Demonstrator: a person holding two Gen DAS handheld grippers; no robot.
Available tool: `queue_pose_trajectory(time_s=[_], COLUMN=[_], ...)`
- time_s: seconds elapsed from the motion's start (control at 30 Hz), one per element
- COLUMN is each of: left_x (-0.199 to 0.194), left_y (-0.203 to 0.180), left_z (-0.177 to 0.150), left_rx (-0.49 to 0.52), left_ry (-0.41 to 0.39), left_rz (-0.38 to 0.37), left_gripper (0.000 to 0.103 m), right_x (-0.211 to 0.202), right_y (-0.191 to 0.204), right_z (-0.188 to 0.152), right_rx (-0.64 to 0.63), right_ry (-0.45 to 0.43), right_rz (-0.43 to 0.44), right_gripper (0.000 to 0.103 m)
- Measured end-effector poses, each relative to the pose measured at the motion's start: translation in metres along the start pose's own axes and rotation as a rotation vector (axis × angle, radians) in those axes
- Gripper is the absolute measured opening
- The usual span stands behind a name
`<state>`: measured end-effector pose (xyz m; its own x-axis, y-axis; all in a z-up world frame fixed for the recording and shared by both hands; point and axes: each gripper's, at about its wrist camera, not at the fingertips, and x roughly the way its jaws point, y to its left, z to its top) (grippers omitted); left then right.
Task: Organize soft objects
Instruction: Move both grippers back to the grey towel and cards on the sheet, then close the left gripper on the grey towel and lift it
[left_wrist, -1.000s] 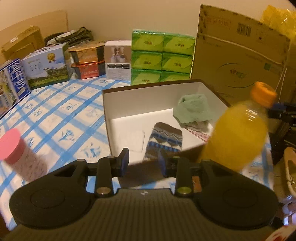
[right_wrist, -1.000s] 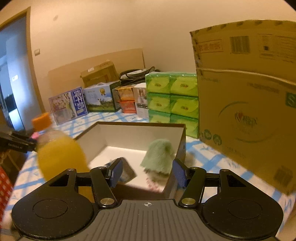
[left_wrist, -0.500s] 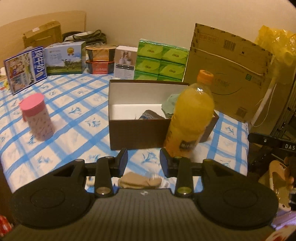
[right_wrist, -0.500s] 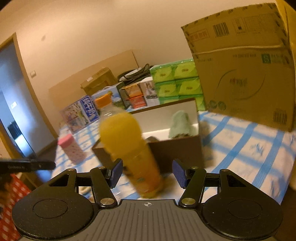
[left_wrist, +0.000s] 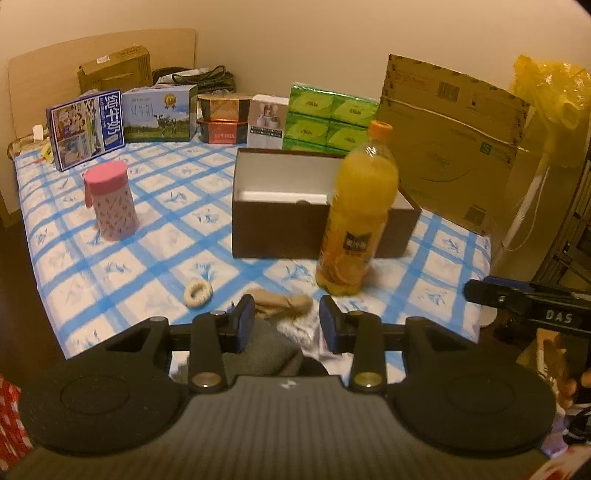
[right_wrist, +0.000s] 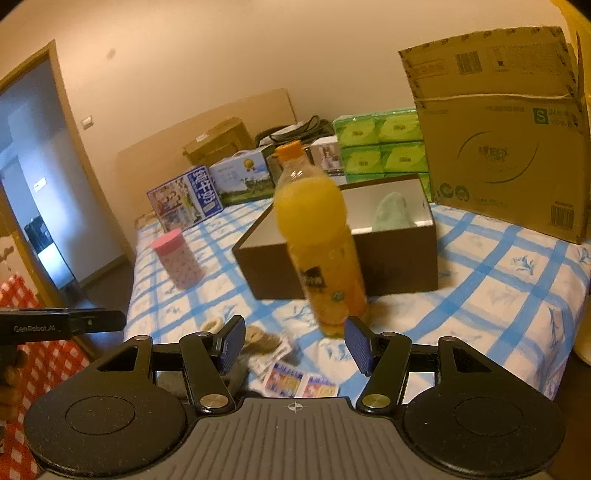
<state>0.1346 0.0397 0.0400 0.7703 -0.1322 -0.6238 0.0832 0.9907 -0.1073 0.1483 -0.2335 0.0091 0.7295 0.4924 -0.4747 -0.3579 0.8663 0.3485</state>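
A brown open box (left_wrist: 280, 230) stands mid-table; in the right wrist view a green cloth (right_wrist: 391, 212) lies inside the box (right_wrist: 402, 258). Near the table's front edge lie a beige stocking (left_wrist: 282, 303), a grey cloth (left_wrist: 269, 350), a white fluffy piece (left_wrist: 297, 328) and a cream ring scrunchie (left_wrist: 198, 292). My left gripper (left_wrist: 287, 325) hovers open over the stocking and grey cloth, holding nothing. My right gripper (right_wrist: 295, 345) is open and empty above the beige stocking (right_wrist: 263, 338) and small printed packets (right_wrist: 295, 382).
An orange juice bottle (left_wrist: 354, 221) stands in front of the box, a pink canister (left_wrist: 110, 201) to its left. Green tissue packs (left_wrist: 330, 123), cartons and a large cardboard box (left_wrist: 447, 144) line the back. The table's right edge drops off beside a stand (left_wrist: 532, 302).
Both grippers have drawn back from over the box towards the table's near edge. The box and bottle now look farther off, and the soft items at the front edge have come into view.
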Motion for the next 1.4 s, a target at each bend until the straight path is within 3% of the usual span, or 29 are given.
queue_pose_trajectory(time_s=[0.33, 0.7, 1.4], left_x=[-0.038, -0.047, 0.028], left_y=[-0.019, -0.020, 0.019], left_z=[-0.033, -0.040, -0.036], left_rx=[0.015, -0.020, -0.021], left_ry=[-0.006, 0.000, 0.132], left_rz=[0.045, 0.087, 0.081], left_gripper=[0.038, 0.038, 0.038], right_x=[-0.022, -0.014, 0.063], right_y=[0.021, 0.025, 0.010], right_z=[-0.025, -0.021, -0.039], right_rx=[-0.015, -0.092, -0.184], right_ry=[0.019, 0.063, 0.178], right_rz=[0.039, 0.026, -0.028], right_gripper=[0.060, 0.060, 0.060])
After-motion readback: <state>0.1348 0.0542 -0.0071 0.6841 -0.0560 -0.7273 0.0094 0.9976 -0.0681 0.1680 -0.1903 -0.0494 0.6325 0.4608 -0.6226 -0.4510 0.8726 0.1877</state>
